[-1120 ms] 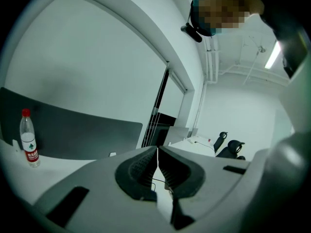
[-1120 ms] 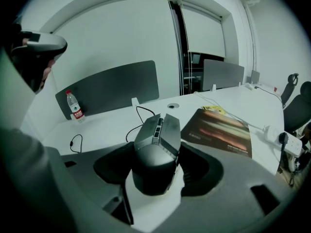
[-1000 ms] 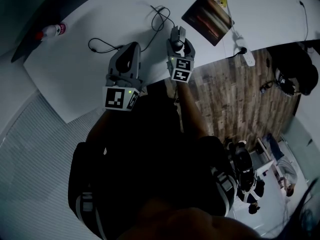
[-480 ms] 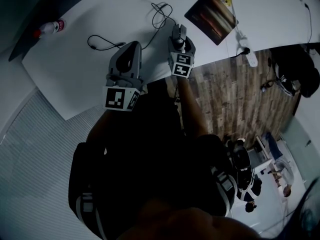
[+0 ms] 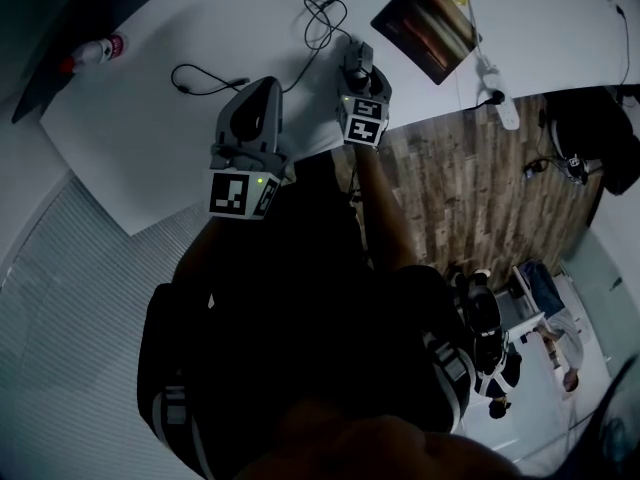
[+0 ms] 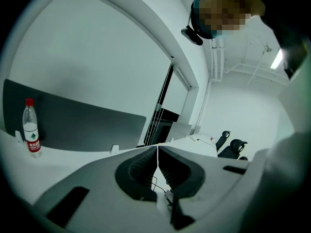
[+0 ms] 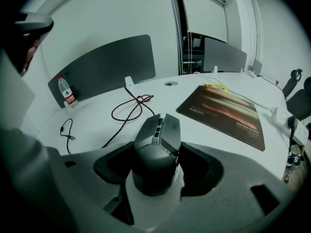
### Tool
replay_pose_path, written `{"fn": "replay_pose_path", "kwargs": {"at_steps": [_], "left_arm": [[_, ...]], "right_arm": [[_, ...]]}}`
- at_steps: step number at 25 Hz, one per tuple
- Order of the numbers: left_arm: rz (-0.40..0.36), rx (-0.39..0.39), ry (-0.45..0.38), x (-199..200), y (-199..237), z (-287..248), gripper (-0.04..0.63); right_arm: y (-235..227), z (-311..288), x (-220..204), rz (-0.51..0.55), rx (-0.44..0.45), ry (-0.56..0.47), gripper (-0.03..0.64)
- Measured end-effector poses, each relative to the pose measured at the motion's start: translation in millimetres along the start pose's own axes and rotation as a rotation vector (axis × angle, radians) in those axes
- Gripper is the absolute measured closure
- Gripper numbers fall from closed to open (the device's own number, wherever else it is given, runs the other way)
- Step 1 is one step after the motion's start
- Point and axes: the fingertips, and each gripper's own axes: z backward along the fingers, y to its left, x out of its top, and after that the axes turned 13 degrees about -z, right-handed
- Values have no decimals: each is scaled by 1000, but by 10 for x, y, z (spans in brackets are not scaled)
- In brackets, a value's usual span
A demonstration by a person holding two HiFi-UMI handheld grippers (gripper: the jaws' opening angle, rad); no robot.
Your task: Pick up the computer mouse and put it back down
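Note:
A dark grey computer mouse (image 7: 158,149) sits between the jaws of my right gripper (image 7: 158,165), which is shut on it. Its nose points away, out over the white table (image 7: 97,115). In the head view the right gripper (image 5: 358,68) holds the mouse (image 5: 357,56) near the table's front edge. A red-black cord (image 7: 130,108) lies looped on the table beyond the mouse. My left gripper (image 5: 260,93) hovers to the left of it over the table, shut with nothing in it; its jaws meet in the left gripper view (image 6: 157,165).
A dark mouse pad (image 7: 226,111) lies to the right of the mouse, also in the head view (image 5: 425,26). A water bottle (image 7: 67,95) stands far left by a grey divider (image 7: 104,64). A thin black cable (image 5: 205,78) lies left of centre. A white power strip (image 5: 495,98) is at the right edge.
My right gripper has edged slightly farther over the table with the mouse still in it. The left gripper has hardly moved.

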Motion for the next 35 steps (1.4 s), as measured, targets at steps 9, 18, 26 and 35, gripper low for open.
{"fn": "replay_pose_path", "kwargs": {"at_steps": [9,18,26,35], "left_arm": [[0,3,2,-18,-34,19,589],[-1,0,-6,31,-94,100,589],[-9,1,-18,67,-110,223,589],[-8,2,-27,110,-82,414,589]], "right_arm": [[-53,-52,-92,-14,-2,29,336],[-47,-51,-90,-22,8,64,336],[-18,-57,-122,0,30,78,316],[23,127,-52,-24,13,30,298]]}}
